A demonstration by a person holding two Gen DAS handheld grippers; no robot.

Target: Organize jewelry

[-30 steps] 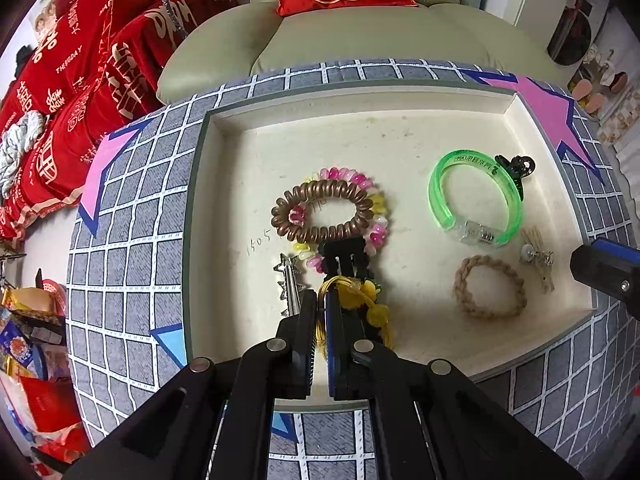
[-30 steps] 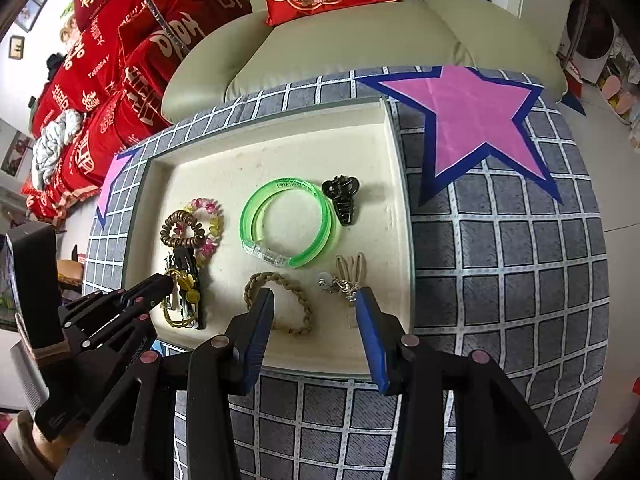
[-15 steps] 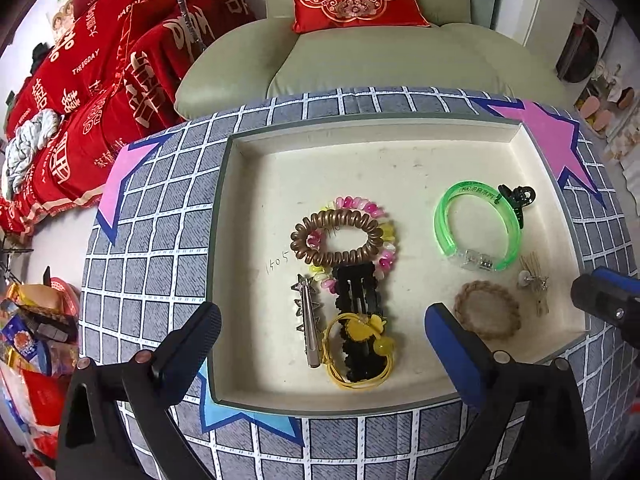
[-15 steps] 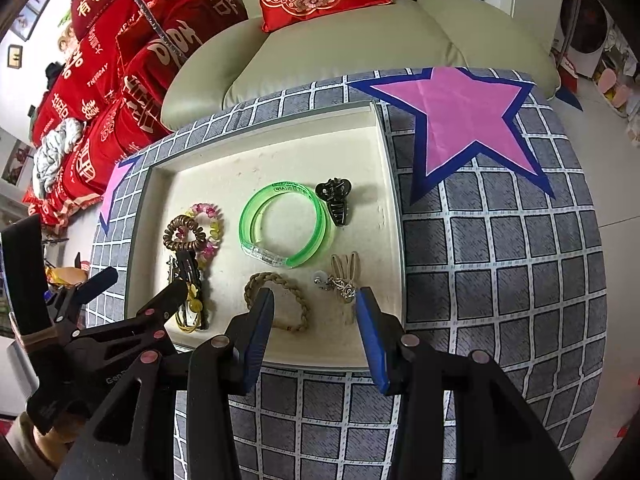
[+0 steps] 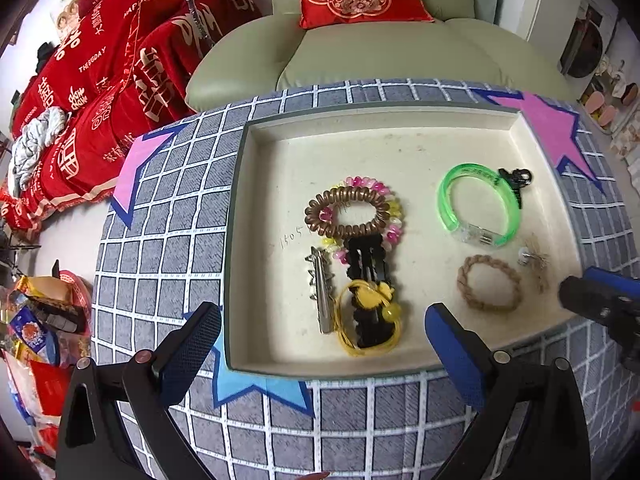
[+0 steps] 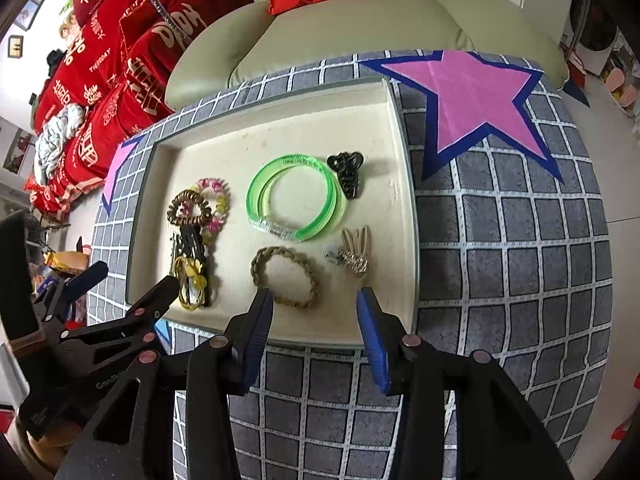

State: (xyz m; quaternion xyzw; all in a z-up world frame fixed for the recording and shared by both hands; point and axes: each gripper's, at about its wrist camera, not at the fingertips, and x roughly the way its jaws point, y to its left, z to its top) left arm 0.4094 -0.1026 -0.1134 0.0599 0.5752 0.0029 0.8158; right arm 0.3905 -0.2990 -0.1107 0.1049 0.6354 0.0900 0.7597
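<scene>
On the grey grid-patterned cloth (image 5: 160,240) sits our shallow cream tray (image 5: 236,240), a rectangle with a raised rim, and all the jewelry lies inside it. Toward its left end we see a brown coil hair tie (image 5: 347,212) lying over a bracelet of pink and yellow glossy beads (image 5: 390,204); touching them on the near side is a black clip (image 5: 366,260), long axis running from the coil toward us, with a yellow elastic band (image 5: 368,320) carrying yellow beads looped over its near end. Just beside it lies a silver toothed metal clip (image 5: 322,292), parallel, its length also pointing toward us. Toward the right end we see a translucent green bangle (image 5: 478,206) with a clear block on its near arc, a black claw clip (image 5: 516,182) touching its far right edge, a tan braided ring (image 5: 490,288), and a small tangle of beige loops with a silvery charm (image 5: 534,258). Our left gripper (image 5: 320,332) hangs over the tray's near edge with its blue-padded fingers spread fully wide, holding nothing. Our right gripper (image 6: 316,312) has its jaws partly apart and opening, empty, its tips at the near edge of the braided ring. Only the right wrist view shows the whole pink star (image 6: 472,100) on the cloth and the left gripper's black frame; only the left wrist view shows the pencilled numerals (image 5: 288,240) on the tray floor.
</scene>
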